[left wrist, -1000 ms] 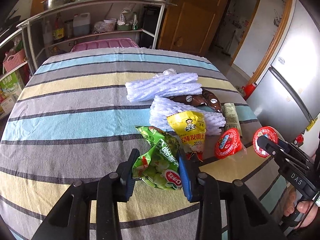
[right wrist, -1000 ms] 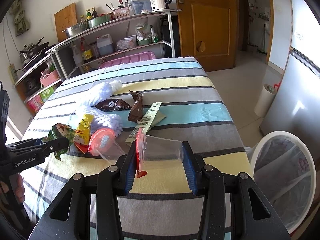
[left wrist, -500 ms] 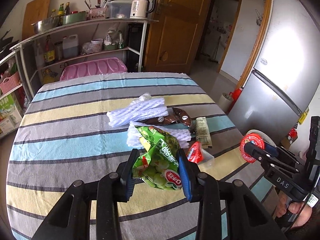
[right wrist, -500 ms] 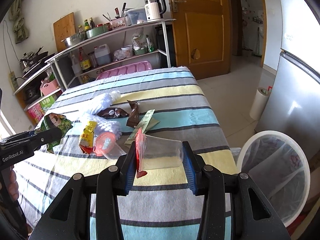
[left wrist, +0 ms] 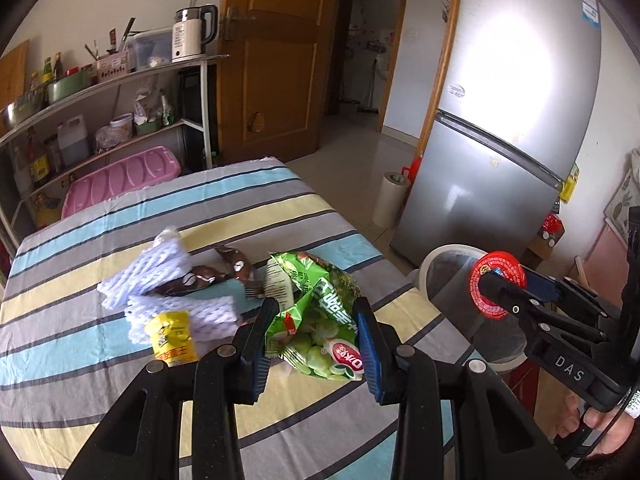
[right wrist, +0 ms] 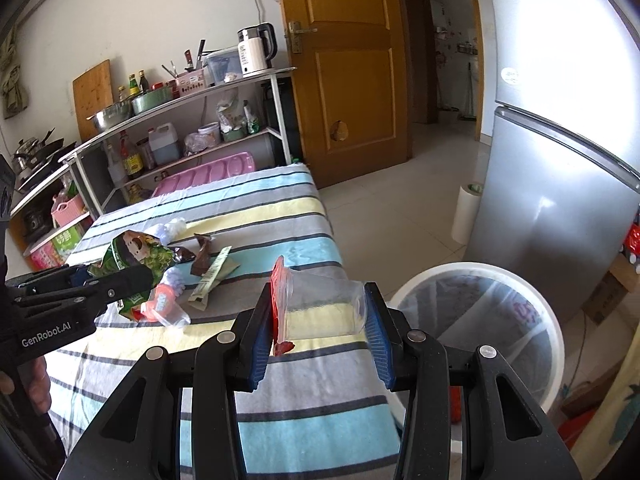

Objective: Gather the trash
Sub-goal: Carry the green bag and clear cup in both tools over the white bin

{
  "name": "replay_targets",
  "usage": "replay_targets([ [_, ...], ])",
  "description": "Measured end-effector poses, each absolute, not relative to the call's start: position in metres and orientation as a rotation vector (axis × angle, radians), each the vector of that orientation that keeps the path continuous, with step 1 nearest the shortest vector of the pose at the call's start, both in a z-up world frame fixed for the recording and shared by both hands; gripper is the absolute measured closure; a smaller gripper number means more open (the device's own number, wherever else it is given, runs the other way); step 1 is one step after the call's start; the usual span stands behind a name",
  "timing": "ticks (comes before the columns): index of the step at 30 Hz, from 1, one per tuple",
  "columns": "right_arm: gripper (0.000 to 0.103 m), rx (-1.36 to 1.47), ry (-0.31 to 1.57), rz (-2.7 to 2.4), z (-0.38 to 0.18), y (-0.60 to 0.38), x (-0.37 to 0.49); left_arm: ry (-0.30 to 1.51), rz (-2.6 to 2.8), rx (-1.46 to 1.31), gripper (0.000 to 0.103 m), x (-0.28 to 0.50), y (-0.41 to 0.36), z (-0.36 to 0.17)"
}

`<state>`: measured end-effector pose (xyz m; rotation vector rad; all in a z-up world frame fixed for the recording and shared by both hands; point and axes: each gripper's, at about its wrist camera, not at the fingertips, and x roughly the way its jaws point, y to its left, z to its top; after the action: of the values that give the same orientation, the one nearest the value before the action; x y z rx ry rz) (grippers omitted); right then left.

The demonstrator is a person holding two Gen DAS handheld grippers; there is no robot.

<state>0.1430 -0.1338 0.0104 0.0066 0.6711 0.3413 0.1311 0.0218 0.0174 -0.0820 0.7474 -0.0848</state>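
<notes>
My left gripper [left wrist: 316, 316] is shut on a crumpled green snack bag [left wrist: 316, 280], held above the striped tablecloth [left wrist: 100, 400]. The right wrist view shows that gripper [right wrist: 148, 276] and bag [right wrist: 136, 256] at the left. My right gripper [right wrist: 320, 300] is shut on a clear plastic cup [right wrist: 328, 308] lying sideways, its red lid [right wrist: 277, 304] peeled back. This cup hangs near the table's right edge, beside the white-rimmed lined bin [right wrist: 556, 344]. From the left wrist, the right gripper [left wrist: 496, 292] sits in front of the bin [left wrist: 448, 276].
Left on the table are white foam nets [left wrist: 160, 280], a brown wrapper [left wrist: 224, 272], a yellow packet [left wrist: 174, 336], a pale sachet [right wrist: 212, 276] and another lidded cup [right wrist: 164, 308]. A grey fridge [left wrist: 500, 140], a paper roll [left wrist: 390, 200] and a shelf rack [left wrist: 100, 120] surround the table.
Both grippers rose and swung to the right with their loads, off the trash pile and closer to the bin, which now shows in the left wrist view. Both grips are unchanged.
</notes>
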Motion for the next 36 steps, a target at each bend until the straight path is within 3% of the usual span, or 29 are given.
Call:
replay_targets([
  [20, 0.06, 0.068, 0.716, 0.067, -0.004, -0.254, 0.143, 0.785, -0.332, 0.048, 0.064, 0.181, -0.129, -0.006],
  [36, 0.059, 0.047, 0.854, -0.01, -0.057, -0.28, 0.166, 0.875, -0.343, 0.091, 0.064, 0.208, -0.163, -0.047],
])
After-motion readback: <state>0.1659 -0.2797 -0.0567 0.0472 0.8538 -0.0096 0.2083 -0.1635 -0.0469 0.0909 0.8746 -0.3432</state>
